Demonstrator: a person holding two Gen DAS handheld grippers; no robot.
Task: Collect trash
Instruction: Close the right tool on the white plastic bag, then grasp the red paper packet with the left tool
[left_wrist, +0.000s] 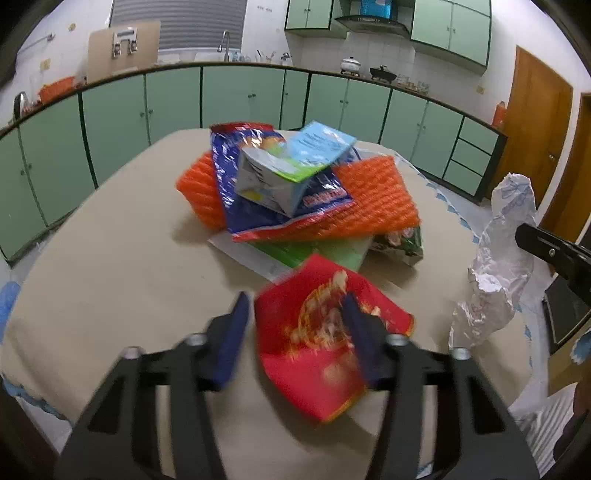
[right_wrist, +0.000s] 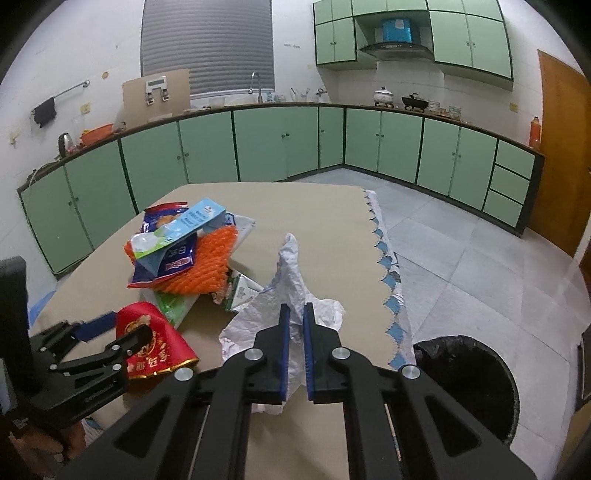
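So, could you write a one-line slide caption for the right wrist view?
Right gripper shut on white wrapper beside bin; left gripper open around red packet.

Pale green base cabinets (right_wrist: 258, 144) with dark trim curve across the middle of the frame under a dark countertop (right_wrist: 280, 106). A grey slatted window blind (right_wrist: 207, 44) hangs at upper centre on white walls; an orange-brown wooden door (right_wrist: 563, 155) stands at right, over grey floor tiles (right_wrist: 461, 254).
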